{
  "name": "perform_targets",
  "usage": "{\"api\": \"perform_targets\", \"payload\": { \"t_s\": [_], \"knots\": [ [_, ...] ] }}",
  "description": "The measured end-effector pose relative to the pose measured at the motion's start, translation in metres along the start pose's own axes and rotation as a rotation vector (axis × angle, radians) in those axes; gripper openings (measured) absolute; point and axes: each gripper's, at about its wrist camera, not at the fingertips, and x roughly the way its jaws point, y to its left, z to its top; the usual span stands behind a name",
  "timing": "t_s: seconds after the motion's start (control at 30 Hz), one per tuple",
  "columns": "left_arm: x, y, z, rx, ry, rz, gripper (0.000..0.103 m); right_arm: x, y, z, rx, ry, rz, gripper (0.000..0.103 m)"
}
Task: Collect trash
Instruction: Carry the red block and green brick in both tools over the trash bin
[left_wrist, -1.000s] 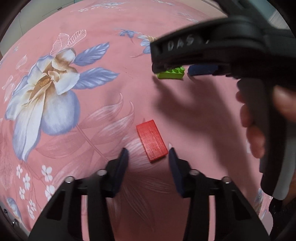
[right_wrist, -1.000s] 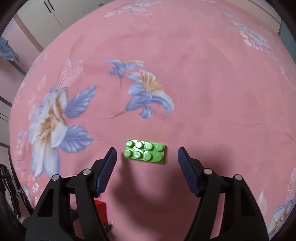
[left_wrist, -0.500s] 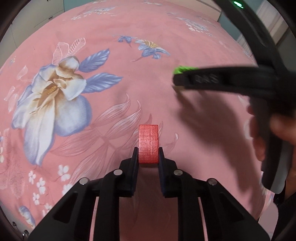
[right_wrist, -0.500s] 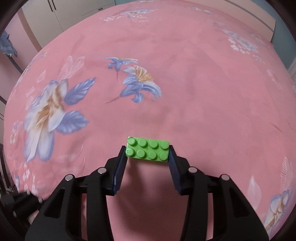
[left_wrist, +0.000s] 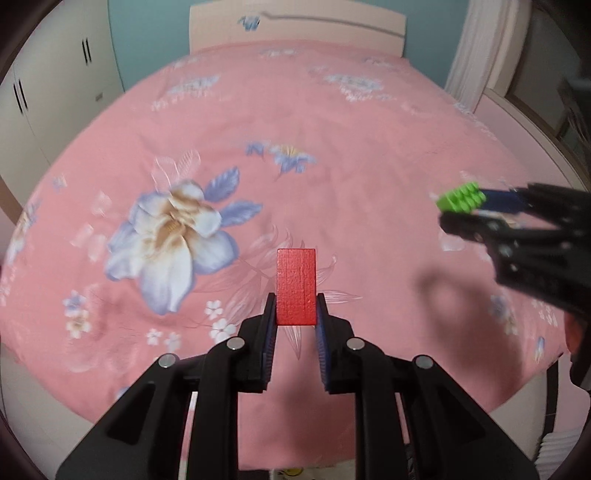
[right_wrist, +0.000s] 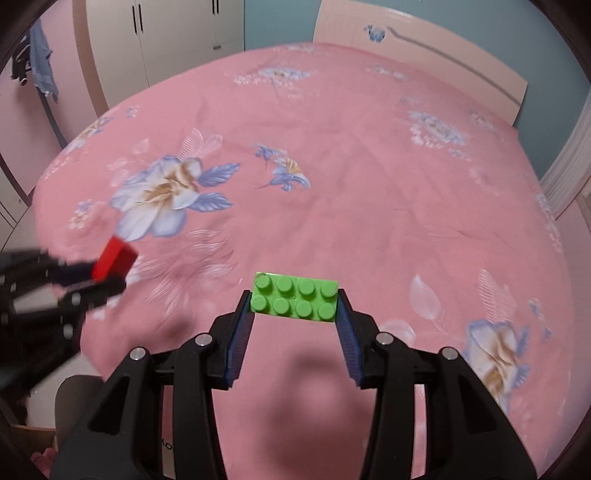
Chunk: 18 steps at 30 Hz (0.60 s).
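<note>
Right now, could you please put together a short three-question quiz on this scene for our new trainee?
1. True or false: the left claw is shut on the red block.
2. What does the right claw hold? A) a blue block B) the green studded brick C) nothing
3. Fill in: both pieces are held above the pink floral ____.

Key: 1. True; its fingers press the block's two long sides. 2. B; the brick is gripped by its short ends, studs facing the camera. 3. Bedspread; each claw casts a shadow on it.
</note>
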Motion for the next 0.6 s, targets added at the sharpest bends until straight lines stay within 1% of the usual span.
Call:
{"api": "perform_targets", "payload": {
  "t_s": [0.03, 0.27, 0.43, 0.53, 0.6],
  "knots": [
    [-0.009, -0.003, 0.003, 0.007, -0.013, 0.002, 0.022, -0.018, 0.002, -0.006, -0.001, -0.018, -0.006, 0.045],
    [-0.079, -0.018, 0.001, 0.092, -0.114, 0.003, 0.022, -0.108, 0.011, -0.035, -0.022, -0.105, -0.046, 0.045],
    [-0.126, -0.036, -0.012, 0.169, -0.164, 0.010, 0.022, -0.154, 0.022, -0.051, -0.033, -0.148, -0.074, 0.045],
    [-0.152, -0.044, -0.021, 0.209, -0.188, 0.009, 0.022, -0.181, 0.025, -0.062, -0.030, -0.172, -0.077, 0.045],
    [-0.164, -0.048, -0.028, 0.232, -0.200, 0.010, 0.022, -0.197, 0.028, -0.070, -0.030, -0.191, -0.081, 0.045]
  ]
}}
